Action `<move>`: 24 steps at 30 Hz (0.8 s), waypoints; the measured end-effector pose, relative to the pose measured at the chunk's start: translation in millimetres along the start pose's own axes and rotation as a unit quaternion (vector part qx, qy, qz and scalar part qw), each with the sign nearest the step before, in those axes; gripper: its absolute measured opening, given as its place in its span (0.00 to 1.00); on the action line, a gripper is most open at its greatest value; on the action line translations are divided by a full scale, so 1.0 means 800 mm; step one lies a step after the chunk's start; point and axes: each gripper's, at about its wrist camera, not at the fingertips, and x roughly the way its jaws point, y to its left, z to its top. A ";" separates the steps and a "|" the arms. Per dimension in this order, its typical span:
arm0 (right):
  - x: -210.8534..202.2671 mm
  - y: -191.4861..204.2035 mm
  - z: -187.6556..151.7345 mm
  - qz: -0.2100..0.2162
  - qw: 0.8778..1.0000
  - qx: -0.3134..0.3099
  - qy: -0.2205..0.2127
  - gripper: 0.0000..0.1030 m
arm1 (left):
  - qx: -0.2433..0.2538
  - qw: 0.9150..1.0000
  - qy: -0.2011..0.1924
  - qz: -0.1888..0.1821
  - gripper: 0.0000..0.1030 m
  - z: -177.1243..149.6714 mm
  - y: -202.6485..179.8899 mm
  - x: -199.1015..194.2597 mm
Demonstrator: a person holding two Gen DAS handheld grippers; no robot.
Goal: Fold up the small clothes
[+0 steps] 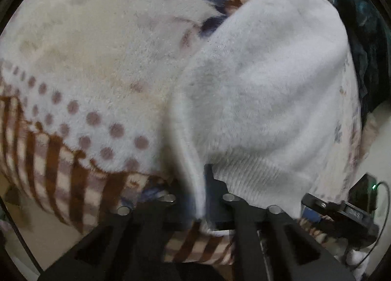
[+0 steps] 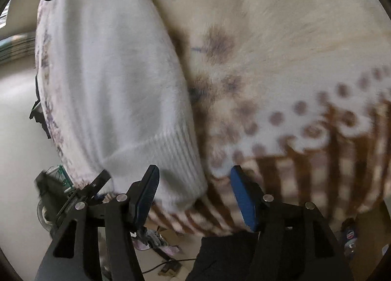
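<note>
Black jaws fill the foot of both views. Left gripper [image 1: 204, 198] is clamped tight on the white knit garment [image 1: 264, 90], pinching its near edge into a raised ridge. Right gripper [image 2: 195, 190] stands with its fingers apart, the ribbed hem corner [image 2: 180, 173] of that garment lying between the pads with no pad pressing on it. Garment itself lies spread over the patterned fleece blanket [image 1: 92, 61], dots and brown stripes showing just beside the hem.

My read: this is a fold stage with one corner released and one still carried. To do it well, lay the left-held edge down flat beside the hem before letting go, so the ridge doesn't bunch.

Left view alone shows the pinch and the other gripper past the garment's far side; right view alone shows the hem corner free and floor clutter below the blanket edge.
</note>
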 end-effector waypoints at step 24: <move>0.030 0.049 -0.046 -0.137 0.989 -0.059 -0.006 0.12 | 0.031 0.995 0.090 -0.024 0.10 -0.024 0.000 0.000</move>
